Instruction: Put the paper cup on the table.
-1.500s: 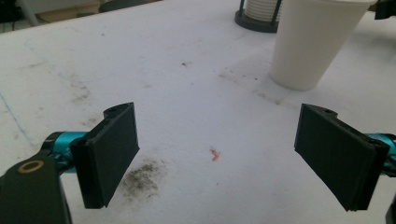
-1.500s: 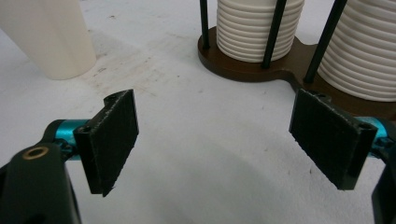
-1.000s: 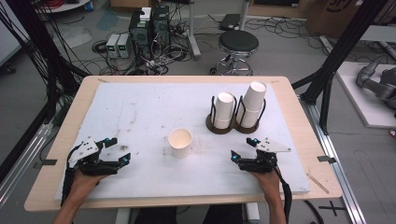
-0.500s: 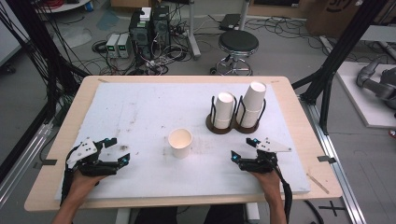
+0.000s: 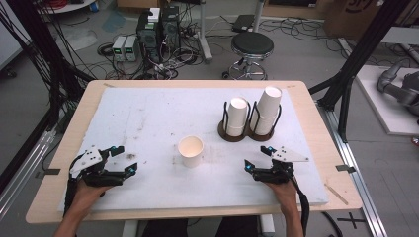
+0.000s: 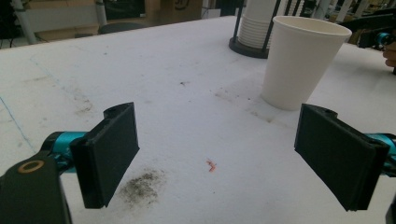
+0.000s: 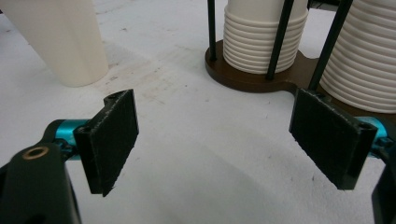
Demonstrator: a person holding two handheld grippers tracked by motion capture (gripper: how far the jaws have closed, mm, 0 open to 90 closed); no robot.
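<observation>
A single white paper cup [image 5: 190,151] stands upright and open-mouthed near the middle of the white mat [image 5: 148,118], and I place everything else by it. My left gripper [image 5: 124,161] rests low on the mat well to the cup's left, nearer my edge of the table, jaws spread wide with nothing between them. In the left gripper view the cup [image 6: 301,60] stands beyond my far jaw, apart from it, with a grey smudge [image 6: 142,186] and a small red speck [image 6: 211,165] on the mat between the jaws. My right gripper [image 5: 257,158] sits to the cup's right, also spread and empty. Behind and right of the cup stands a dark cup holder [image 5: 244,132] with wire posts, holding two stacks of paper cups [image 5: 237,115]; the right-hand stack [image 5: 267,110] is taller.
</observation>
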